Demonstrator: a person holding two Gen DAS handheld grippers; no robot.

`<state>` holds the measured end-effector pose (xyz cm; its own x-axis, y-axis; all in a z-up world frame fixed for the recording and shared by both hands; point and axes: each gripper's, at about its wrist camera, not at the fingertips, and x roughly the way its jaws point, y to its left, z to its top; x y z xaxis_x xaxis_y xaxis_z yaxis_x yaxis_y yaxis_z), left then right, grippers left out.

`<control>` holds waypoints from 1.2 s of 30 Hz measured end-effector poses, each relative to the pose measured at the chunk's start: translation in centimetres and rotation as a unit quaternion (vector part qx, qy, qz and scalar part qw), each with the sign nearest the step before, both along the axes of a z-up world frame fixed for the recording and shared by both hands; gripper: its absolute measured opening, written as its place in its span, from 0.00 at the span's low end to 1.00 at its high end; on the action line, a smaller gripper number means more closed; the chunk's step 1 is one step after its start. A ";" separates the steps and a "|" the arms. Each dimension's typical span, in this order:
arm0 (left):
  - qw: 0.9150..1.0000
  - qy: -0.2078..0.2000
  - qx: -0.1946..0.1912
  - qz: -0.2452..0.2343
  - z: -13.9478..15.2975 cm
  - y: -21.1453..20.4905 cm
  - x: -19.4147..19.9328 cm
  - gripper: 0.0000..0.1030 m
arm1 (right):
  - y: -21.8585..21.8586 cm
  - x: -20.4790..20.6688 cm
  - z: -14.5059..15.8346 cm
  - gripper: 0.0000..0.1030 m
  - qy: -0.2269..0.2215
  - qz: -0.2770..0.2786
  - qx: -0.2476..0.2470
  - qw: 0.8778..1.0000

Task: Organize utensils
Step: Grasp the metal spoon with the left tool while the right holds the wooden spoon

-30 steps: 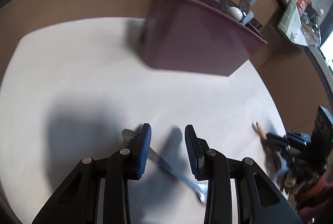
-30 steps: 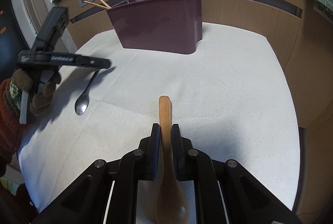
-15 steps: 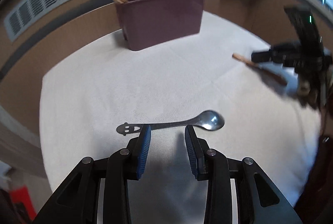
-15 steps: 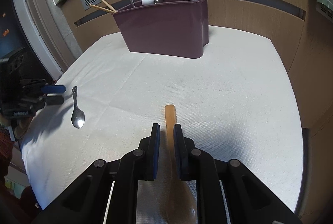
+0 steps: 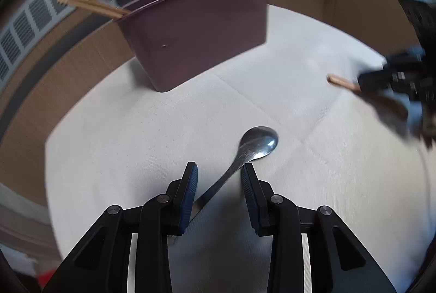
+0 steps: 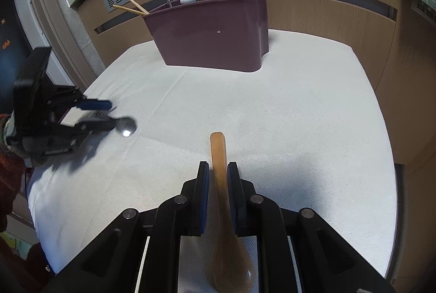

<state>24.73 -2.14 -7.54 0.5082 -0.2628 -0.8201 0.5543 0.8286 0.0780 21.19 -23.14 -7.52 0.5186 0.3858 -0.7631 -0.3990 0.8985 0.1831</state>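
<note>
Our left tool (image 5: 218,170) hangs over the metal spoon (image 5: 252,150) with its jaws spread wide; the handle runs slantwise through the gap and neither pad presses on it, though the right pad looks to sit just beside the neck. Our right tool (image 6: 218,173) straddles the wooden spoon (image 6: 223,200), whose handle points toward the maroon utensil caddy (image 6: 209,37) at the far side of the tabletop (image 6: 313,129). Its jaws have just been opening, and a thin gap shows on each side of the handle, so we read it as loose, with the spoon lying on the white cloth, not gripped. Both spoons are thus outside the caddy, which already holds chopsticks (image 6: 130,7), a white spoon and some clear and blue ones. We judge the risks as follows. The metal spoon lies at an angle to the left jaws, so closing now may push it round, or catch it near the bowl, where it would tip when raised. The left view is smeared by motion, and a grasp made before the hand settles could miss the thin handle. On the right, lifting without first closing would leave the wooden spoon behind, and a grasp this near the bowl end might let the long handle swing. The caddy is already crowded, so a spoon could catch on those inside.
</note>
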 end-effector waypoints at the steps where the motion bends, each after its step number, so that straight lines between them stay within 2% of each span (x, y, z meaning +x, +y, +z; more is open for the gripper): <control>1: 1.000 0.012 -0.019 0.009 -0.1 0.1 0.7 0.34 | 0.0 0.0 -0.1 0.13 0.001 0.000 0.000 1.000; 3: 0.997 0.041 -0.064 0.027 -0.3 0.7 1.8 0.34 | -0.1 0.2 -0.2 0.13 0.005 -0.001 -0.001 1.000; 5: 0.996 0.048 -0.073 0.024 -0.3 1.0 1.9 0.34 | 0.0 0.3 -0.3 0.13 0.006 0.002 -0.005 1.000; 12: 0.996 0.060 -0.059 0.005 -0.3 0.5 0.3 0.34 | 1.8 1.4 -0.5 0.13 -0.001 0.040 -0.043 0.998; 18: 0.998 0.052 -0.025 -0.025 0.0 -0.9 -0.7 0.34 | 2.8 2.0 -0.4 0.11 -0.020 0.031 -0.070 0.997; 23: 0.997 0.050 0.007 -0.055 0.2 -2.7 -0.5 0.34 | 1.1 1.5 0.2 0.11 -0.022 0.013 -0.042 0.999; 26: 0.999 0.041 0.005 -0.034 0.2 -3.4 0.3 0.35 | 0.0 1.3 0.2 0.11 -0.018 -0.001 -0.034 0.999; 27: 0.999 0.037 0.001 -0.017 0.1 -3.5 0.9 0.38 | -0.5 1.2 0.1 0.11 -0.015 -0.008 -0.030 0.999; 32: 0.997 0.052 -0.030 0.044 0.1 -2.9 3.4 0.39 | -1.7 1.5 -0.1 0.11 -0.004 -0.027 -0.015 1.000; 36: 0.997 0.056 -0.022 0.038 0.2 -3.0 3.3 0.37 | -2.0 1.4 0.2 0.11 -0.008 -0.029 -0.011 0.999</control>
